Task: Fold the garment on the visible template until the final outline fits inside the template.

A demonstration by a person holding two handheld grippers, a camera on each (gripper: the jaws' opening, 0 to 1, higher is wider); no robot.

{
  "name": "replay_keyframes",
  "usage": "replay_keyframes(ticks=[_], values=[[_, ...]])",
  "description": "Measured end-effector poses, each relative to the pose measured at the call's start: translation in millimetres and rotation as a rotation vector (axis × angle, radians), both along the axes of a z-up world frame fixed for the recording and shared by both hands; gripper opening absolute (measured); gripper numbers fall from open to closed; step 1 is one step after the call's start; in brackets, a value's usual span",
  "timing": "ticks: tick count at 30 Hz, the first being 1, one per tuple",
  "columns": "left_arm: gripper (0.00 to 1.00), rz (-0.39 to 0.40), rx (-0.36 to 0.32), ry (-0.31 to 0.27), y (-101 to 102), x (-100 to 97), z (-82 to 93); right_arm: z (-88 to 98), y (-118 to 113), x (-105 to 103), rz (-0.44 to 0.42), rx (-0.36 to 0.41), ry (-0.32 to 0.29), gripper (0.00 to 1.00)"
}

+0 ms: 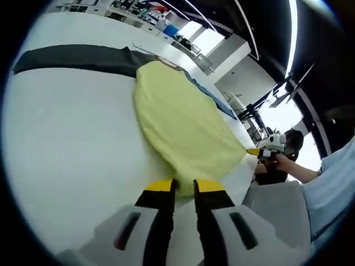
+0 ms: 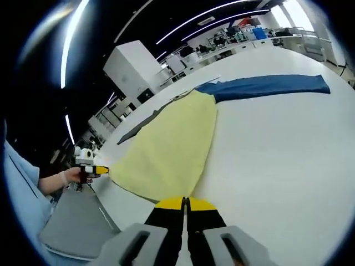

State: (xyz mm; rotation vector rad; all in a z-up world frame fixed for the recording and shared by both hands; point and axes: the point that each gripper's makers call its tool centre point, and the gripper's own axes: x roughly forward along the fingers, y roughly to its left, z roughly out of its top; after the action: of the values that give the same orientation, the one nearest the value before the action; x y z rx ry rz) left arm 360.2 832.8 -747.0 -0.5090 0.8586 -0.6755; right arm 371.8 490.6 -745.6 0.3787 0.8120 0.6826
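Note:
A pale yellow garment [image 1: 177, 119] lies spread flat on the white table [image 1: 66, 144]. My left gripper [image 1: 184, 186] sits at its near hem, jaws closed to a narrow gap with yellow cloth between the tips. In the right gripper view the same garment [image 2: 169, 149] runs away from my right gripper [image 2: 186, 204], whose jaws are pressed together at the hem. Each gripper also appears in the other's view, held by a hand at a garment corner: the right gripper [image 1: 262, 149] and the left gripper [image 2: 93, 169].
A dark grey strip of cloth [image 1: 77, 58] and a blue strip [image 2: 266, 86] lie beyond the garment's far end. A flat grey panel [image 2: 75, 224] sits past the table's near edge by the person's light blue sleeve [image 1: 333, 188]. Desks and lamps stand further back.

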Motion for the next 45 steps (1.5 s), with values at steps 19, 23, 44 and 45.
replay_keyframes(ticks=[19,23,44,45], values=[[0.0,0.041,0.012,0.094,-1,-17.4,-18.4,-4.1,-9,-3,0.0,-0.021,0.008,0.0],[0.0,0.047,0.011,0.099,-1,-17.5,-18.2,-6.4,-8,-3,0.001,-0.025,0.01,0.0],[0.64,0.113,0.025,-0.069,4,11.5,21.4,13.7,-24,17,-0.058,-0.053,-0.153,0.69],[0.66,0.114,0.028,-0.076,4,13.1,22.2,13.0,-26,18,-0.065,-0.063,-0.152,0.76]])
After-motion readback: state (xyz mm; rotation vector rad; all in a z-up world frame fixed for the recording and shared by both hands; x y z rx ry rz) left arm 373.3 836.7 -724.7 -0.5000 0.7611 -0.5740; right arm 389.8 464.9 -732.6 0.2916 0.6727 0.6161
